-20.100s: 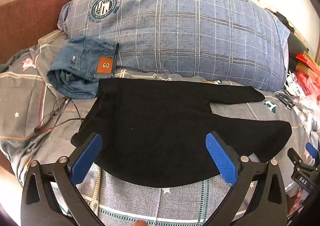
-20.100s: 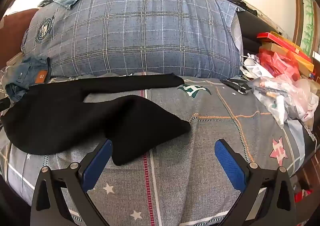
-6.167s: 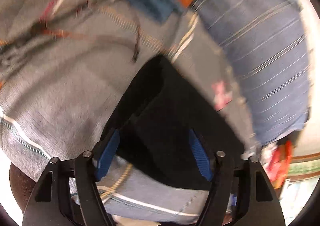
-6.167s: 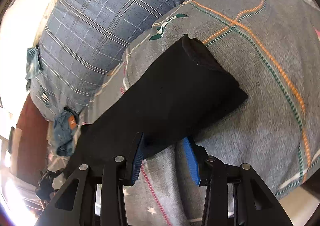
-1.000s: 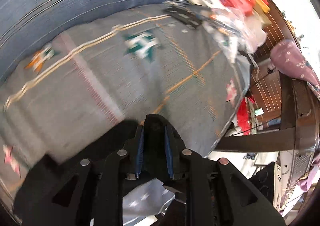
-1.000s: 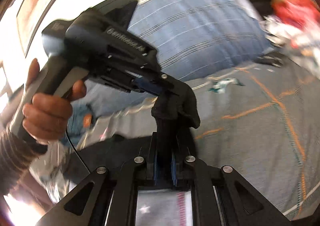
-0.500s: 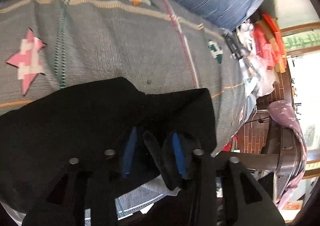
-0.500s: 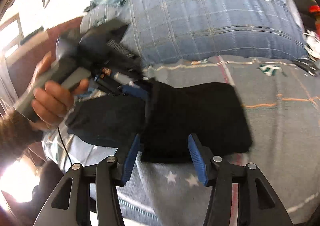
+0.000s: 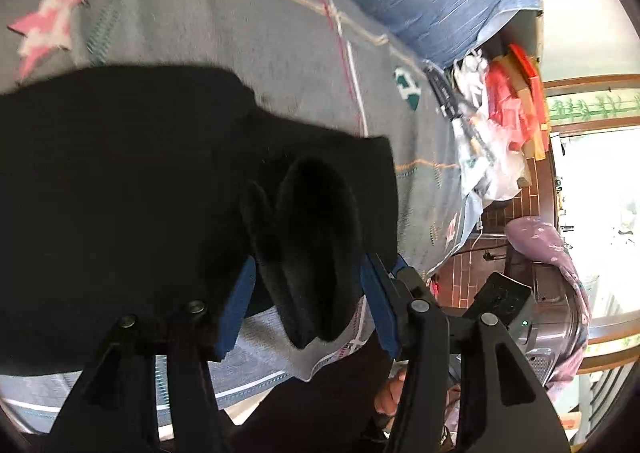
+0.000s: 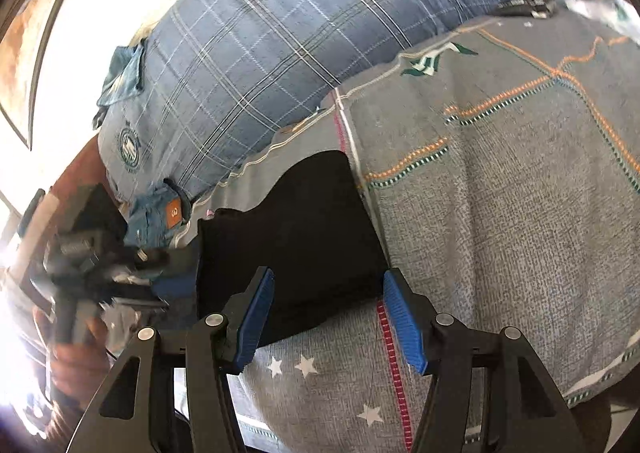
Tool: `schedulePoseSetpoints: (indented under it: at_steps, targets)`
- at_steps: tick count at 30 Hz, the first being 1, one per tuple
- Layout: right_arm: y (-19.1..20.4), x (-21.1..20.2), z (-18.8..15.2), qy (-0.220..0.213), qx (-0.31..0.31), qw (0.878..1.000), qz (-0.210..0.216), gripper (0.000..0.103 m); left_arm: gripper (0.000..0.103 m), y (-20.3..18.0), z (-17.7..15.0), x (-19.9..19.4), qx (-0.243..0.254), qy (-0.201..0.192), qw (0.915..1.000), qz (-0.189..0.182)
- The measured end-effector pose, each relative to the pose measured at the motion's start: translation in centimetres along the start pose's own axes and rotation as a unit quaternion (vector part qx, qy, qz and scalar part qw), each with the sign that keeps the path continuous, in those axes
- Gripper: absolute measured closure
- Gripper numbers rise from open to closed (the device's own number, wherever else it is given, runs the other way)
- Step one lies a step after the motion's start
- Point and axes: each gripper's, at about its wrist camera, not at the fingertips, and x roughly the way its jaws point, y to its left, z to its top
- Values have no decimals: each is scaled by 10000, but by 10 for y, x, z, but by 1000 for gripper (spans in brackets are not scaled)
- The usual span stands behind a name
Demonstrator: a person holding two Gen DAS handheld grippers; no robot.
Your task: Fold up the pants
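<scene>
The black pants lie doubled on the grey bedspread, fold laid. The right gripper has just spread, pads clear. The left gripper has just been opening too, a loose loop of cloth between its jaws.

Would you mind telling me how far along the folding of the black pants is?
Mostly done: the black pants lie as a compact folded block on the grey bedspread. The right tool is open, clear of them. The left tool, just opening, has a raised fold between its pads. Left: flattening that.
</scene>
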Motion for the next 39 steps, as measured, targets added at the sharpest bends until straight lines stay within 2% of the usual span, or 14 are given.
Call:
schedulePoseSetpoints:
  at_steps: [4, 9, 15, 21, 22, 24, 25, 26, 29, 32, 34, 36, 37, 39]
  targets:
    - [-4, -6, -4, 170, 258, 9994, 156, 44, 50, 1, 0, 17, -152, 129, 9996, 196]
    - [3, 7, -11, 621, 652, 9905, 1035, 44, 50, -7, 7, 14, -137, 54, 9994, 302]
    - [4, 35, -16, 849, 996, 9831, 1282, 44, 50, -10, 7, 21, -174, 72, 9992, 350]
    - [-8, 50, -24, 1171, 1592, 9663, 1651, 64, 51, -13, 9, 23, -134, 80, 9991, 397]
    - [-10, 54, -25, 1193, 1702, 9628, 1724, 66, 54, -12, 10, 23, -124, 79, 9991, 409]
    - [-11, 60, -24, 1222, 1838, 9582, 1822, 78, 65, -12, 11, 23, -93, 72, 9990, 428]
    - [-10, 63, -22, 1247, 1843, 9577, 1823, 89, 72, -12, 13, 23, -78, 76, 9989, 455]
    - [-9, 65, -20, 1227, 1837, 9588, 1789, 92, 79, -13, 15, 23, -70, 79, 9988, 473]
    - [-4, 65, -9, 1071, 1939, 9569, 1877, 93, 81, -19, 25, 11, -88, -24, 9997, 235]
    - [14, 56, 5, 675, 1799, 9571, 2167, 93, 81, -31, 32, -14, 139, -411, 9990, -51]
    - [19, 58, 8, 565, 1682, 9591, 2206, 93, 81, -29, 35, -17, 302, -602, 9971, 363]
    - [14, 76, 2, 791, 1749, 9599, 2045, 93, 81, -8, 38, -3, 98, -399, 9957, 835]
    - [7, 92, -6, 1076, 1900, 9583, 1845, 92, 81, 7, 37, 5, -134, -194, 9969, 744]
    - [-4, 103, -17, 1242, 2207, 9470, 1977, 94, 81, 32, 31, 9, -537, -53, 9985, 53]
